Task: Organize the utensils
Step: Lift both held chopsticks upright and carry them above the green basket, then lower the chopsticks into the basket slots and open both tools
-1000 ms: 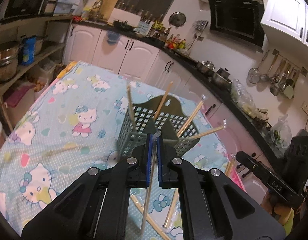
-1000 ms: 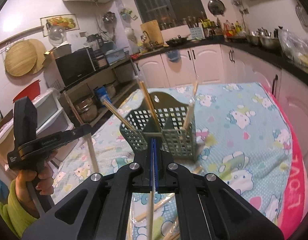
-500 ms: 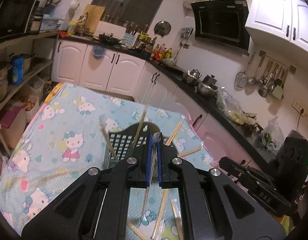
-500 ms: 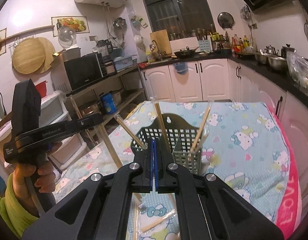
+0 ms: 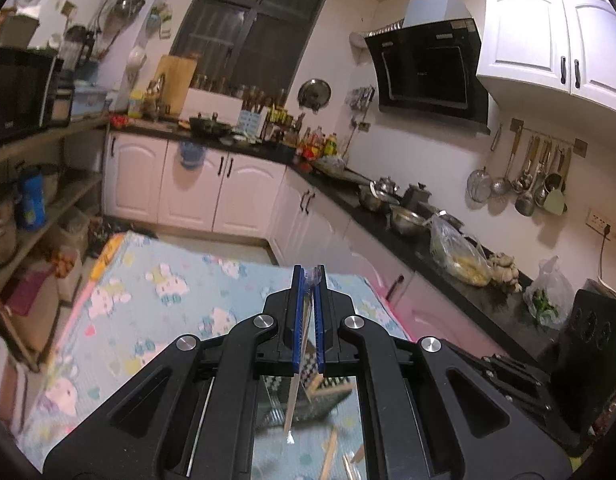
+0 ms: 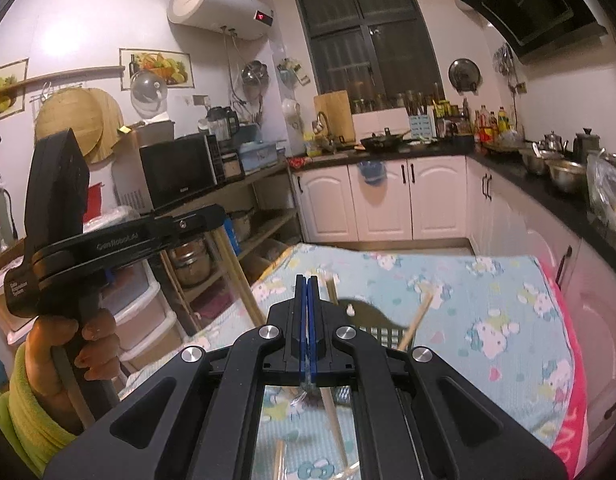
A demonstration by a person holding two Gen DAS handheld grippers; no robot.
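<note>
My left gripper [image 5: 308,276] is shut on a plastic-wrapped chopstick [image 5: 298,376] that hangs down between its blue pads, raised above the table. The green utensil basket [image 5: 327,394] shows only partly below the left gripper. My right gripper [image 6: 307,286] is shut on a wrapped chopstick [image 6: 331,412] that hangs below it. In the right wrist view the basket [image 6: 371,322] stands on the table behind the gripper with chopsticks [image 6: 416,322] leaning in it. The left gripper's body [image 6: 120,240], held by a hand, shows at the left of that view.
The table has a blue Hello Kitty cloth [image 6: 487,312]. Loose wrapped chopsticks [image 5: 329,454] lie on it near me. Shelves with pots [image 6: 196,264] stand left of the table. White cabinets and a cluttered black counter [image 5: 387,200] run along the back and right.
Both grippers rose and tilted upward with their chopsticks. The basket dropped low in both views and is now mostly hidden behind the grippers.
</note>
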